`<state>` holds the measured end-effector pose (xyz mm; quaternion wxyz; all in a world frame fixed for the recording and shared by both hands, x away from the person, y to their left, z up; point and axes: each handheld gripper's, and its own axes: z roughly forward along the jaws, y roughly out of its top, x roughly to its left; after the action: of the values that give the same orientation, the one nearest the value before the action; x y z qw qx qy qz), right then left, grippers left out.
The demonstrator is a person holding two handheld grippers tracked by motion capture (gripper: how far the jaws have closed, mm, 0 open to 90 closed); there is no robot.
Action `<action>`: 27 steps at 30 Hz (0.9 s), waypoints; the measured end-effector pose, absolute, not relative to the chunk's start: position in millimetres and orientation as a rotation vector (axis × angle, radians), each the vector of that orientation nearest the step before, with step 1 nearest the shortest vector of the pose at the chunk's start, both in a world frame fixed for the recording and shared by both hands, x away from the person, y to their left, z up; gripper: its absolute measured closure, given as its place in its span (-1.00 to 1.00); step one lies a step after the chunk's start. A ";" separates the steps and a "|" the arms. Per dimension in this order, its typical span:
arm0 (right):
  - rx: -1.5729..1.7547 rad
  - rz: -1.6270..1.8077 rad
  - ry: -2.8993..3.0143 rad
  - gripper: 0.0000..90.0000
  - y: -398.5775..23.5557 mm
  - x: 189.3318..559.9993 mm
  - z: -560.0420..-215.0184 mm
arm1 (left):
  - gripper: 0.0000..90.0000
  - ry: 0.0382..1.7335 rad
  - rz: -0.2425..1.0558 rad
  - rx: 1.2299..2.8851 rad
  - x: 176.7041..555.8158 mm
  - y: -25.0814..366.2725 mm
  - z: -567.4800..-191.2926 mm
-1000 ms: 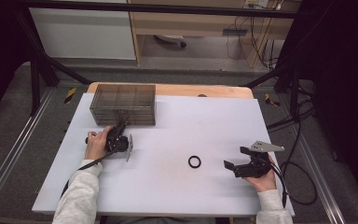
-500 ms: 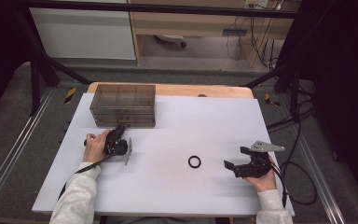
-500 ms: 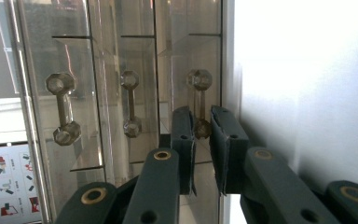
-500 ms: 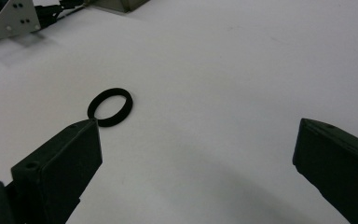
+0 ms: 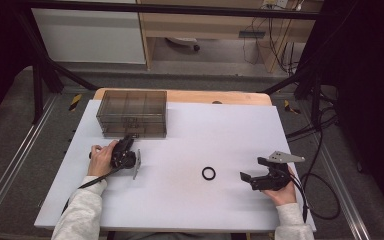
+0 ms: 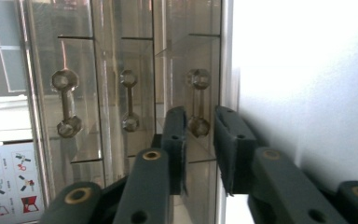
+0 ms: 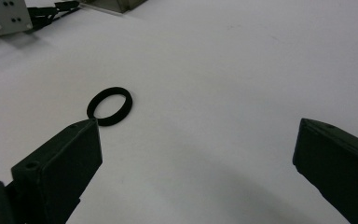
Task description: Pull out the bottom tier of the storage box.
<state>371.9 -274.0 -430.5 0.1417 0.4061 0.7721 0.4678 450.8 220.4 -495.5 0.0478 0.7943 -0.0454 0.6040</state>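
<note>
A clear smoky drawer box [image 5: 132,112] stands at the back left of the white table [image 5: 205,130]. My left gripper [image 5: 129,139] is turned on its side with its tips at the box's front. In the left gripper view a dumbbell-shaped drawer handle [image 6: 196,100] sits between the jaws of the left gripper [image 6: 199,116]. The jaws have just been opening, and a gap shows on both sides of the handle. A black ring [image 5: 208,173] lies flat mid-table. My right gripper [image 5: 247,176] rests to the right of it, open wide, with the ring [image 7: 110,106] just past its left jaw.
Two more drawer handles [image 6: 66,102] show on the box front beside the first. The left gripper's grey plate [image 7: 4,18] shows far off in the right gripper view. Bare white table lies between the two hands. Cables [image 5: 320,185] trail off the table's right edge.
The left hand has barely shifted at the box front. The right hand and the ring have stayed put.
</note>
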 end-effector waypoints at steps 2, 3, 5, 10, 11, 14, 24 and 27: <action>1.174 1.350 2.229 -0.96 -274.0 371.7 -430.5 | 0.45 -0.120 1.830 2.414 450.6 221.5 -492.3; 1.172 1.350 2.229 -0.96 -274.1 371.9 -430.5 | 0.39 -0.115 1.830 2.412 450.9 222.1 -491.3; 1.174 1.347 2.229 -0.96 -274.0 372.2 -430.8 | 0.37 -0.098 1.796 2.420 452.4 223.7 -490.2; 1.174 1.347 2.229 -0.96 -273.5 372.3 -431.1 | 0.25 -0.097 1.766 2.434 455.8 224.3 -485.7; 1.174 1.346 2.230 -0.96 -273.4 372.2 -431.1 | 0.19 -0.098 1.762 2.443 456.7 224.0 -484.2; 1.174 1.348 2.229 -0.96 -273.7 372.1 -430.8 | 0.10 -0.094 1.735 2.468 460.5 223.6 -481.3; 1.169 1.352 2.226 -0.96 -274.4 371.9 -430.3 | 0.36 -0.072 1.689 2.504 465.3 223.3 -482.8; 1.169 1.351 2.226 -0.96 -274.5 371.9 -430.3 | 0.42 -0.078 1.705 2.502 465.5 222.9 -483.8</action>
<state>371.9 -274.5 -430.3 0.1431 0.4052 0.7719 0.4685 465.5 222.9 -483.8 0.0562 0.8248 -0.0259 0.5620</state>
